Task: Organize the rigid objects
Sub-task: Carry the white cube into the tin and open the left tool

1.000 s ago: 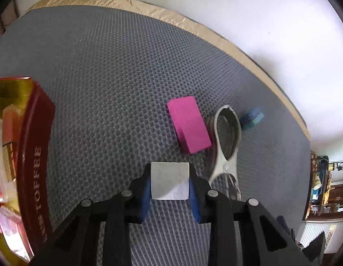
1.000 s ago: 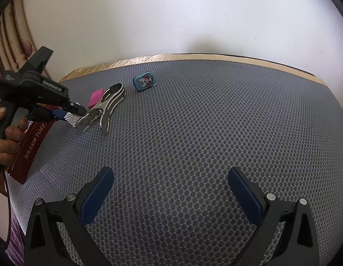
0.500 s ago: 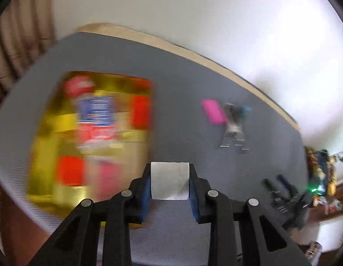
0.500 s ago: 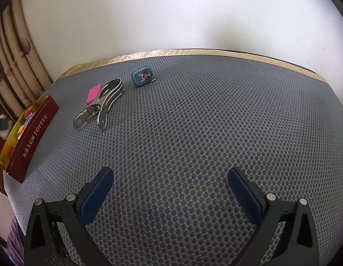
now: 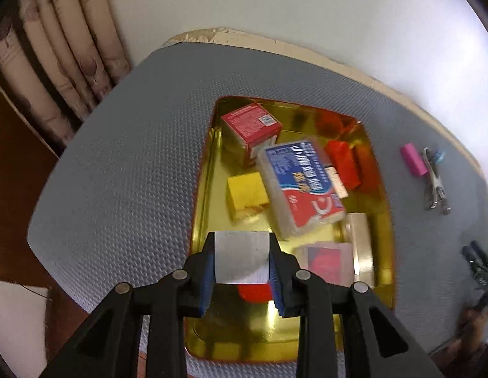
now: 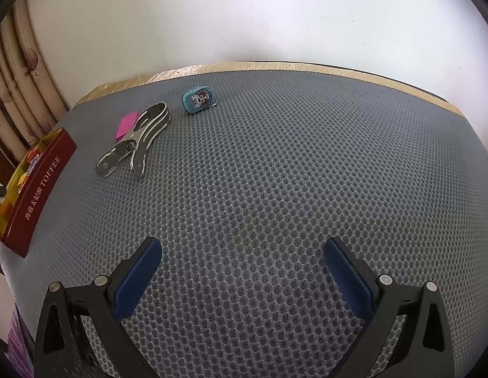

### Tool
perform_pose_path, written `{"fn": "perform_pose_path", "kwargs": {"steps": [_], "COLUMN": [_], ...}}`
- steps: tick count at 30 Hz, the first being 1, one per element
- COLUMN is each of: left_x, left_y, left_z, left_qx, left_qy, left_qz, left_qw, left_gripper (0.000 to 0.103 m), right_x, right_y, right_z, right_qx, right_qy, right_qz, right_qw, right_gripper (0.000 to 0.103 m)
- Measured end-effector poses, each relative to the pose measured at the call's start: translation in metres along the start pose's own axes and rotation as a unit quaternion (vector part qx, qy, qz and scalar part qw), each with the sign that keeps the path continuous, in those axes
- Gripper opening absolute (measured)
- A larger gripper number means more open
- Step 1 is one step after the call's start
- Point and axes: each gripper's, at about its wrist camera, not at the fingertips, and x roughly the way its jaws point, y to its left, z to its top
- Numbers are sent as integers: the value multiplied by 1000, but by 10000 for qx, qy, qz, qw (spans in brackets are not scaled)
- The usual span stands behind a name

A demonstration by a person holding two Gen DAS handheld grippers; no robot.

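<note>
My left gripper (image 5: 242, 260) is shut on a grey-white block (image 5: 242, 256) and holds it above the near end of the open gold toffee tin (image 5: 203, 182). The tin holds a red box (image 5: 250, 124), a yellow block (image 5: 247, 193), a blue-and-red packet (image 5: 302, 186) and several other pieces. A pink block (image 5: 413, 159) and a metal clamp (image 5: 434, 182) lie on the grey mat to the tin's right. My right gripper (image 6: 242, 272) is open and empty over the mat. In its view the tin (image 6: 39, 176) is at far left, with the pink block (image 6: 126, 124), the clamp (image 6: 135, 149) and a small teal tin (image 6: 200, 100) beyond.
The grey honeycomb mat (image 6: 291, 173) covers a table with a tan edge (image 6: 338, 71) against a white wall. Curtains (image 5: 55, 50) hang at the left. The mat's left edge (image 5: 45, 220) drops to a dark floor.
My left gripper has swung left from the pink block and clamp to above the tin, still holding the grey-white block. It has left the right wrist view. The right gripper has stayed put.
</note>
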Motion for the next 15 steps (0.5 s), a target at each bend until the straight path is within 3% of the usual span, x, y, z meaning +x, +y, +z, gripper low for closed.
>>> {"fn": "perform_pose_path", "kwargs": {"steps": [5,10,12,15], "left_x": [15,6,-8,-46], "left_y": [-1,-5,-7,-14], "left_z": [6,-1,-7,-26], "left_qx": [167,218,65,-104], "left_qy": [146,-66,-265,-907], "left_qz": [55,396,438,418], "left_qw": [9997,9990,9987,9949], "left_gripper": [30,34,34,39], "right_x": [2,4,5,6], "right_y": [3,6,7,9], "right_z": [-1,-1,-1,0], "right_qx": [-7,-27,-42,-62], "right_qy": [26,53,66,35], "right_qz": [-35,-81,-96,-99], "right_qw": [10000,9999,9999,9999], "right_gripper": [103,103,103,103]}}
